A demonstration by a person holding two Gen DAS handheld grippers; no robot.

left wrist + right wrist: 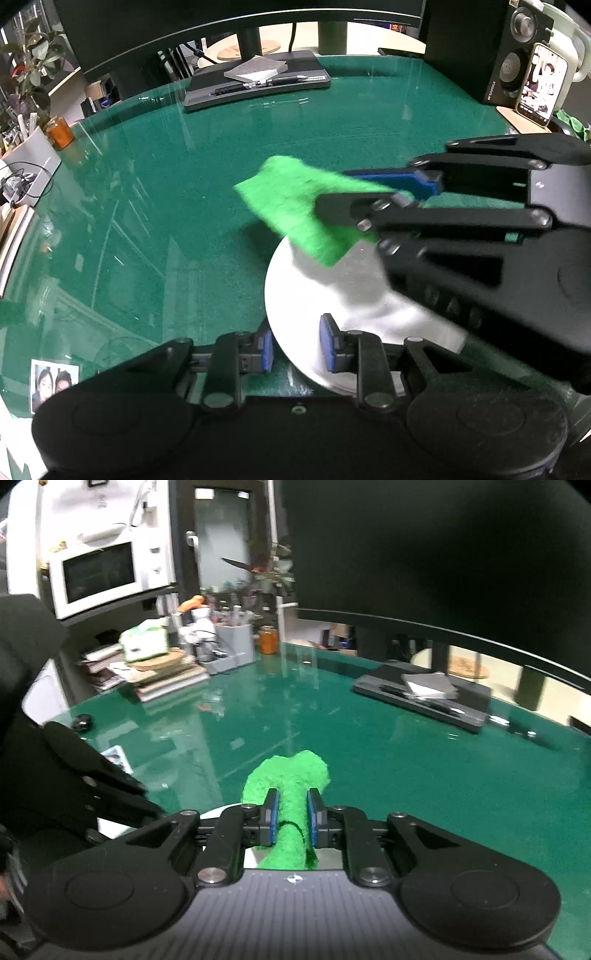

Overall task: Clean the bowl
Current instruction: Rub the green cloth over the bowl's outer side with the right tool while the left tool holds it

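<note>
- My left claw (297, 341) is clamped on the rim of the bowl (332, 295), which sits near the tabletop's (184, 184) near edge.
- My right claw (291, 818) is clamped on the cloth (291, 775), held just over the bowl.
- To wipe well, I should keep the rim pinned, press the cloth flat inside, and sweep in circles without tipping the bowl.

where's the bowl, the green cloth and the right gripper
bowl (295, 295), left wrist view, bare white left wall
green cloth (288, 206), left wrist view, middle of the flat part
right gripper (291, 814), right wrist view, midway between its fingertips
</note>
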